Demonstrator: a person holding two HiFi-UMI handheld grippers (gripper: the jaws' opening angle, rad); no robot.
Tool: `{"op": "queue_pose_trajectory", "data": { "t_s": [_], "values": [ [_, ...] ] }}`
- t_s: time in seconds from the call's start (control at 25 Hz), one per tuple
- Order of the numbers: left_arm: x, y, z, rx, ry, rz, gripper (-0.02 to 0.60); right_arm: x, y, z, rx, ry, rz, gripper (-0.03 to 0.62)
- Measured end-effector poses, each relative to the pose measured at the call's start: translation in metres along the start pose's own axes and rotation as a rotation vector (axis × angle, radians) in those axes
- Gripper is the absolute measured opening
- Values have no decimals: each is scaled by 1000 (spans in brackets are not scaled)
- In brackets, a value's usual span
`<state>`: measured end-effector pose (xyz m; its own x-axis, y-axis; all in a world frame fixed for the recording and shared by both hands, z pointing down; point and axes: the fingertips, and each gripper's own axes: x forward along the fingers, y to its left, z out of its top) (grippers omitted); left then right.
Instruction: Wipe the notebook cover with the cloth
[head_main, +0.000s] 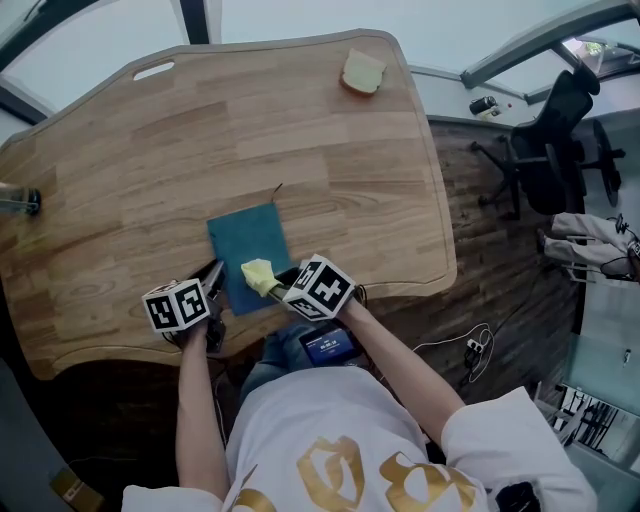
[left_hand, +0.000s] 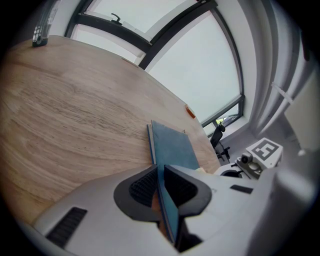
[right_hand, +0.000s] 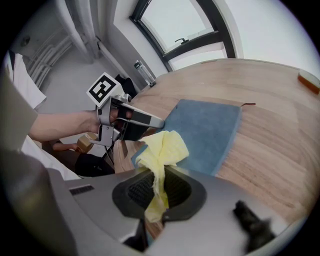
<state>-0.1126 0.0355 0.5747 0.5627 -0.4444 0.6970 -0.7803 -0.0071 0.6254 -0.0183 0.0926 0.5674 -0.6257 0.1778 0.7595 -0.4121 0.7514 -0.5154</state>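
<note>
**Gripping the notebook's edge, with the cloth at its near corner**

The left gripper (left_hand: 159, 172) was clamped on the near edge of the blue notebook (left_hand: 172, 142). The cover's thin edge ran upright between the two ribbed pads, which were closed against it on both sides. The right gripper (right_hand: 159, 172) was pinched on a crumpled yellow cloth (right_hand: 162, 147). A strip of the cloth was caught between the jaws, and the loose bunch stood out beyond their tips.

That bunch lay over the notebook's near right corner. No view showed for certain whether it pressed on the cover. In the head view the two grippers sat side by side at the notebook's near end, the left at its near left corner and the right just beside it. The marker cubes faced up.

The notebook lay closed and flat on a wooden desk (head_main: 300, 130), close to the person's edge and turned slightly askew. A thin dark bookmark ribbon (right_hand: 248, 104) stuck out from its far end.

A yellowish sponge (head_main: 363, 72) lay well apart, at the far edge of the desk, and a clear bottle (right_hand: 143, 73) stood near the left edge. Below the right gripper, at the person's lap, a small device with a lit blue screen (head_main: 326, 346) showed. A black office chair (head_main: 553, 135) stood on the floor to the right of the desk.
</note>
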Motion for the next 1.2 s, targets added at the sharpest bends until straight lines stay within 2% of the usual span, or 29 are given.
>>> {"op": "queue_pose_trajectory", "data": {
  "t_s": [0.44, 1.2],
  "values": [
    [0, 1, -2, -3, 3, 4, 52, -6, -19, 12, -33, -39, -61, 40],
    [0, 2, -1, -8, 6, -1, 52, -10, -55, 48, -4, -113, -125, 40]
  ]
}}
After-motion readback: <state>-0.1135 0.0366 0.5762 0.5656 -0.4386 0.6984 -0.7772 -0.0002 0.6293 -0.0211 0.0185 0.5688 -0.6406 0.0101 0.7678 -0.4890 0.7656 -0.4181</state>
